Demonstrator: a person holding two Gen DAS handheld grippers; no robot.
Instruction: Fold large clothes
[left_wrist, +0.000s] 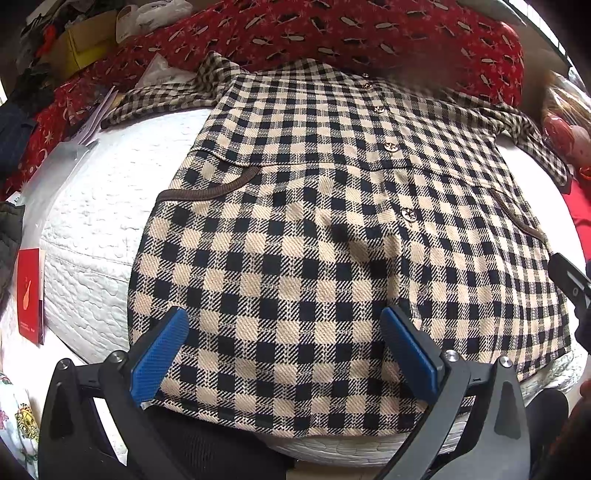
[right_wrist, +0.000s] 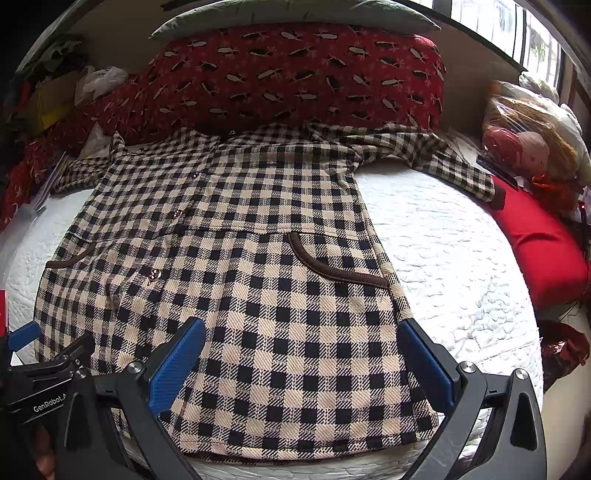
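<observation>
A beige and black checked coat (left_wrist: 332, 229) (right_wrist: 236, 266) lies flat, front up and buttoned, on a white quilted bed (left_wrist: 107, 192) (right_wrist: 443, 243). Its hem faces me and both sleeves spread out at the far end. Brown-trimmed pockets sit on each side. My left gripper (left_wrist: 284, 350) is open, hovering over the hem's left half with nothing between its blue pads. My right gripper (right_wrist: 303, 362) is open too, above the hem's right half near the right pocket. The left gripper's body (right_wrist: 40, 369) shows at the lower left of the right wrist view.
A red patterned pillow (right_wrist: 295, 77) lies across the far end of the bed under the collar. A red cushion (right_wrist: 543, 240) and bagged items (right_wrist: 528, 129) are on the right. Clutter, papers and a red booklet (left_wrist: 29, 291) crowd the left side.
</observation>
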